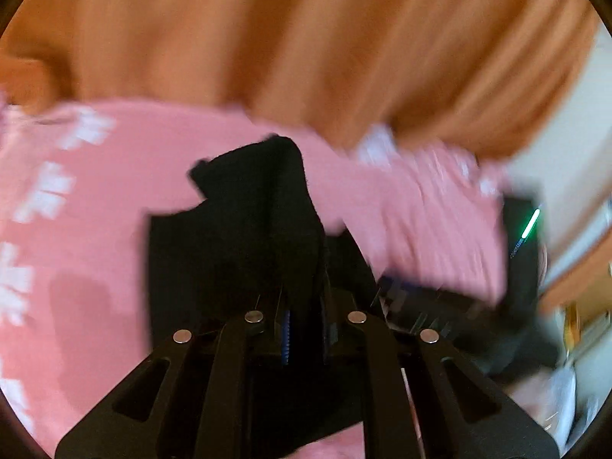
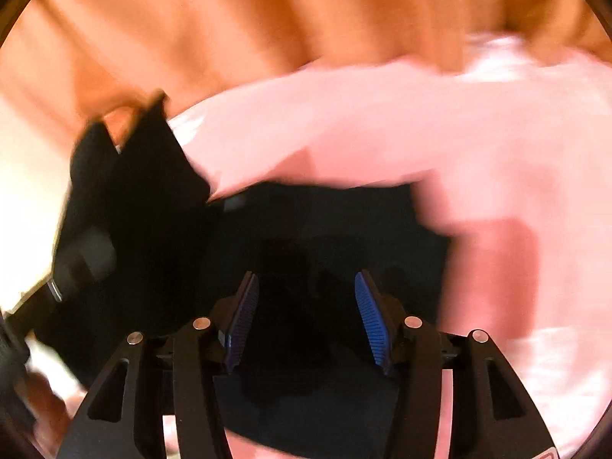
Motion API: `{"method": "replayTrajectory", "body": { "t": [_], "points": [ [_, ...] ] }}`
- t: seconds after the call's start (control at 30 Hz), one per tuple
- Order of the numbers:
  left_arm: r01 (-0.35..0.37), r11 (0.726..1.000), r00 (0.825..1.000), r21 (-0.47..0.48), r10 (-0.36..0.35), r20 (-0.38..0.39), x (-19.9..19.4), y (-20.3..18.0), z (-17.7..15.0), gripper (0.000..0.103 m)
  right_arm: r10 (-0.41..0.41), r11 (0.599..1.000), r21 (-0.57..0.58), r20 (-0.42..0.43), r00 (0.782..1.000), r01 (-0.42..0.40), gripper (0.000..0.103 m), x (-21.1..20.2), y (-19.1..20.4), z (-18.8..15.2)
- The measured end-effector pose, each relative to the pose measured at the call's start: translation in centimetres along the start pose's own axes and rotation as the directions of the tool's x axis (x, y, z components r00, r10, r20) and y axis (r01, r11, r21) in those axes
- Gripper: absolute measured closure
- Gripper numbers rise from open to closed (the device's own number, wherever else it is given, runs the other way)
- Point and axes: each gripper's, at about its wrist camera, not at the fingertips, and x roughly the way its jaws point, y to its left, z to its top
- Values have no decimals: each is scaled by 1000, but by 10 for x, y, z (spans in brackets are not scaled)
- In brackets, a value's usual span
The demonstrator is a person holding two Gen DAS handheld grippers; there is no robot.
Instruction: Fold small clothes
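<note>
A small black garment (image 1: 264, 214) rises in a bunched fold from my left gripper (image 1: 306, 306), whose jaws are shut on it with only a thin strip of blue pad showing. It hangs over a pink cloth (image 1: 95, 237) with white markings. In the right wrist view the black garment (image 2: 325, 229) spreads flat on the pink cloth (image 2: 478, 145). My right gripper (image 2: 306, 306) hovers over it with its blue pads (image 2: 369, 317) well apart and nothing pinched between them. Both views are blurred by motion.
An orange-brown wooden surface (image 1: 306, 38) lies beyond the pink cloth. A dark device with a green light (image 1: 524, 237) sits at the right edge of the left wrist view. A black blurred shape (image 2: 126, 191) stands at the left of the right wrist view.
</note>
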Motion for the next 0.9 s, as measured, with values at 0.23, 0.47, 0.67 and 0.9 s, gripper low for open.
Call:
{"method": "replayTrajectory", "body": {
  "t": [0.23, 0.47, 0.67, 0.9],
  "points": [
    [6, 1000, 998, 16, -5, -58, 10, -3, -47, 48, 68, 995, 75, -10, 998, -67, 48, -21, -36, -11],
    [-159, 986, 971, -42, 164, 172, -51, 37, -72, 24, 290, 955, 107, -161, 943, -276, 44, 15, 7, -25],
    [-86, 979, 996, -184, 86, -6, -16, 71, -82, 24, 355, 933, 179, -314, 880, -313, 43, 58, 33, -42],
    [-181, 976, 983, -123, 177, -44, -16, 64, -102, 30, 327, 941, -54, -108, 939, -334, 93, 8, 76, -24]
  ]
}}
